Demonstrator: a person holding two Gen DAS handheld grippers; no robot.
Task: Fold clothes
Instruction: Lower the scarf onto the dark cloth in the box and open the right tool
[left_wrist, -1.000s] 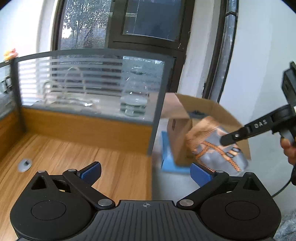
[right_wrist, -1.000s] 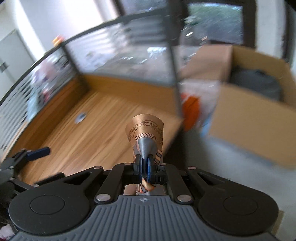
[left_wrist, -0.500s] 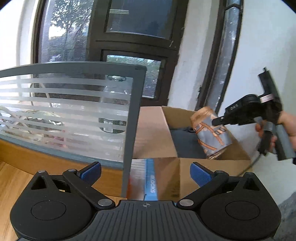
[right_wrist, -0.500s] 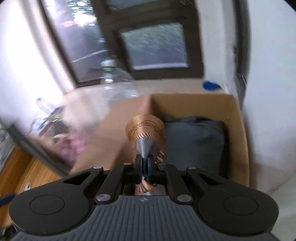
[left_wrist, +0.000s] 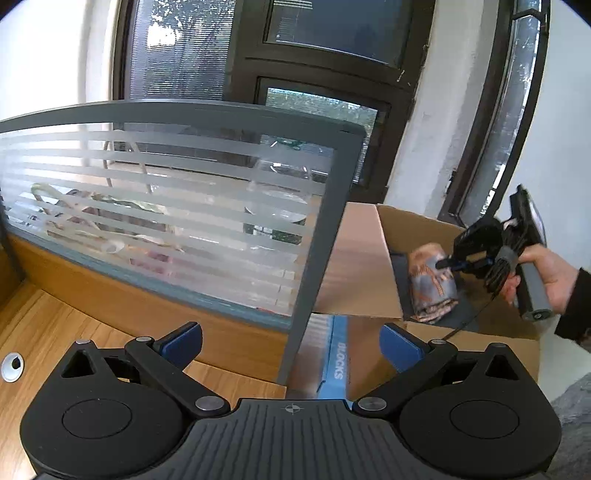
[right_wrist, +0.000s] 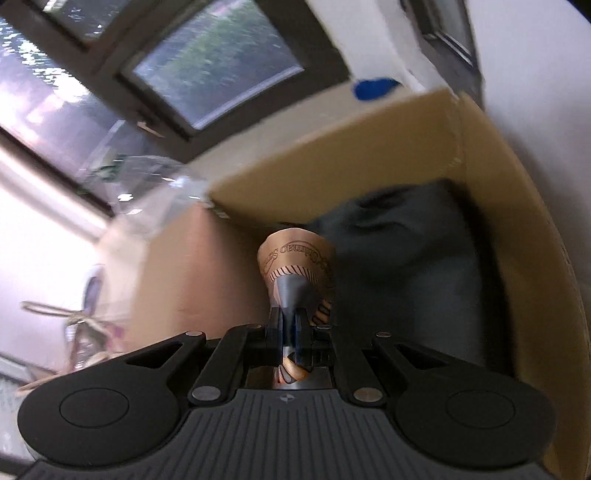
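One frosted, striped glass partition (left_wrist: 177, 206) in a grey frame stands along the back edge of the wooden tabletop (left_wrist: 74, 332) and blocks most of the left wrist view; behind its glass a clear bottle and some pale cords show only dimly. Past its right-hand post sits one open cardboard box (left_wrist: 362, 266), on the far side of the partition from the tabletop and below the dark-framed window (left_wrist: 325, 55). Inside the box lies one dark folded garment (right_wrist: 413, 266), filling the right part of its floor against the right wall. One blue carton (left_wrist: 338, 354) printed "BLOCKS" stands just beside the box's near face. A small grey grommet (left_wrist: 11, 366) is set into the tabletop at the far left.

Two tools are in view. The right hand-held gripper (right_wrist: 290, 325), gripped by a person's hand (left_wrist: 543, 273) in a dark sleeve, reaches over the box rim with its jaws pressed together on one rolled, patterned copper-and-grey garment (right_wrist: 295, 254). That roll hangs inside the box, between the left wall and the dark garment; whether it touches the box floor cannot be told.

The left hand-held gripper (left_wrist: 291, 341) is spread wide, its blue pads (left_wrist: 183, 338) well apart and holding nothing, over the tabletop's back edge.
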